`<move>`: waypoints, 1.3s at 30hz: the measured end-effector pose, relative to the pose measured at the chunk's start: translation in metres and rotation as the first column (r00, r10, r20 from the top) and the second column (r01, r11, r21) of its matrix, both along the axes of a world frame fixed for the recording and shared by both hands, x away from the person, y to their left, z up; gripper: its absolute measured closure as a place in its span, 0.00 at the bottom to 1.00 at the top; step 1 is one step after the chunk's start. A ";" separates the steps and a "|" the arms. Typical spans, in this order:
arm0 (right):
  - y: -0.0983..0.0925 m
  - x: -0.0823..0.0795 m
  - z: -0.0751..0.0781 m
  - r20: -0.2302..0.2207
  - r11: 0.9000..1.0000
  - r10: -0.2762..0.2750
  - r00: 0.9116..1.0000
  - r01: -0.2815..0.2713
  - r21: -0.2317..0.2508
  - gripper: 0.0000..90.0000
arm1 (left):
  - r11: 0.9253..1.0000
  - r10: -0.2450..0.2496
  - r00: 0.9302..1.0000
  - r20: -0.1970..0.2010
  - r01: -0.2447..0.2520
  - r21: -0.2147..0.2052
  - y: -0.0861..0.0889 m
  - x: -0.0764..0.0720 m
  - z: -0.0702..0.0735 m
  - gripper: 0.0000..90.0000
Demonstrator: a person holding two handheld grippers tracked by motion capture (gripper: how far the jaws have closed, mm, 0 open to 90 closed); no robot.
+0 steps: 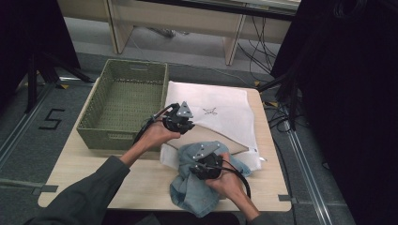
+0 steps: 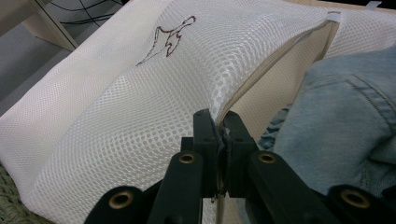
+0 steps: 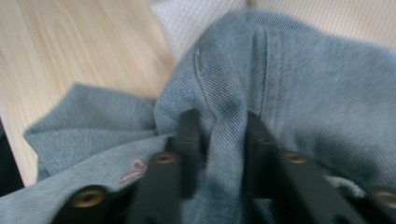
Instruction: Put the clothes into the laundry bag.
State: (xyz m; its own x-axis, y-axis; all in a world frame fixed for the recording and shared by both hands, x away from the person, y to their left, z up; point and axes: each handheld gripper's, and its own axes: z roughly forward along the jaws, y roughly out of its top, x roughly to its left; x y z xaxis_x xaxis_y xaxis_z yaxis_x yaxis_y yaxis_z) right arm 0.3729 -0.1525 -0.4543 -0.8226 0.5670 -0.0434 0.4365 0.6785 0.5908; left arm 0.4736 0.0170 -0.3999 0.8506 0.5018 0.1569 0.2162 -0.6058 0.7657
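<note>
While left gripper (image 2: pixel 218 125) clamps mesh laundry bag (image 2: pixel 140 107) edge, holding mouth open, right gripper (image 3: pixel 219 135) pinches fold of denim garment (image 3: pixel 299 79), ready for stuffing inside.

**Bag in the middle, garment at its mouth**

On the table (image 1: pixel 141 180), the basket (image 1: pixel 123 101) sits at the left, and the bag (image 1: pixel 220 115) lies just to its right, touching its side. The garment (image 1: pixel 199 190) lies in front of the bag, at the near edge, its far part over the bag's open mouth. The left gripper (image 1: pixel 180 123) sits between basket and bag, on the bag's upper edge (image 2: pixel 243 88). The right gripper (image 1: pixel 206 165) is on top of the garment, a fold (image 3: pixel 224 135) between its jaws.
</note>
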 end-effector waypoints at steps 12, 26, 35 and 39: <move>-0.038 0.085 0.037 0.163 0.966 -0.252 0.954 0.237 0.105 0.94 | 1.000 -0.009 1.000 -0.005 0.009 -0.013 0.000 -0.003 0.005 0.95; -0.042 0.057 0.060 0.100 0.958 -0.222 0.970 0.198 0.208 0.52 | 1.000 -0.005 1.000 -0.021 0.005 -0.018 0.004 0.001 0.004 0.95; -0.039 0.003 0.071 0.064 0.975 -0.130 0.989 0.116 0.191 0.47 | 1.000 -0.010 1.000 -0.022 0.009 -0.012 0.004 0.001 0.003 0.95; -0.039 -0.011 0.051 0.032 0.979 -0.166 0.986 0.160 0.127 0.43 | 1.000 -0.007 1.000 -0.020 0.007 -0.009 0.003 0.000 0.003 0.95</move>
